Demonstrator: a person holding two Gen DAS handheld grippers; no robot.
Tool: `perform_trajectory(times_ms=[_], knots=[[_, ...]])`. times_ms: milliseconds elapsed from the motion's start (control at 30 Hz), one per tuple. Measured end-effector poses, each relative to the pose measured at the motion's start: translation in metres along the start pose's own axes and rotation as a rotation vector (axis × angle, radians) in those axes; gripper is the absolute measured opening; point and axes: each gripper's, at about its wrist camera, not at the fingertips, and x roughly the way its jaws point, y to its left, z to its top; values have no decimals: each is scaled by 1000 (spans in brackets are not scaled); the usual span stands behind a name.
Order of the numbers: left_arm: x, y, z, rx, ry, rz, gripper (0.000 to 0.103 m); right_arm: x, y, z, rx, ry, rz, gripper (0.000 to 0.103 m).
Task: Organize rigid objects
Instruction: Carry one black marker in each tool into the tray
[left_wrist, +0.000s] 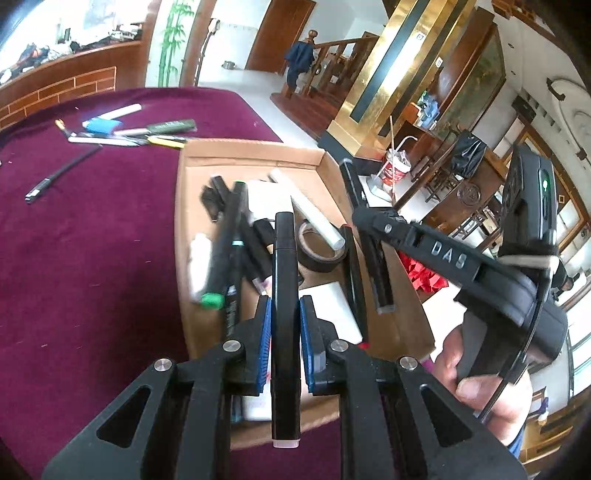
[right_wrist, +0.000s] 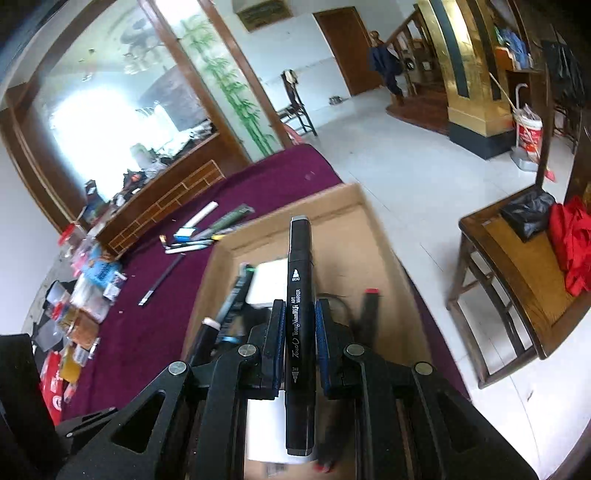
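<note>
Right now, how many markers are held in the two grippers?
2. One black marker is clamped in the left gripper; one black art marker is clamped in the right gripper. Both hang over the cardboard box.

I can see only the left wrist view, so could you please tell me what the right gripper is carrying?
Observer: The right gripper is shut on a black marker printed "Touch" and "Art Marker".
Operator: Thank you. Does that marker have a coloured cap?
Observer: Its far cap end looks grey, and so does the near one.
Operator: Where is it relative to the box?
Observer: It is held above the cardboard box, pointing toward the far wall.
Operator: Is anything beyond the table on the left that I cannot see?
Observer: Yes, a heap of packets lies past the table's left edge.
</note>
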Motion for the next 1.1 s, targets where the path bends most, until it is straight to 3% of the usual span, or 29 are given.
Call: perform_trajectory(times_ms=[400,1100], knots=[[27,3,-1,-22,-8,3,12,10,-5,-5,-23,43,-78,14],[36,1,-3,3,-7,8,12,14,-2,-13,-35,67,-102,14]])
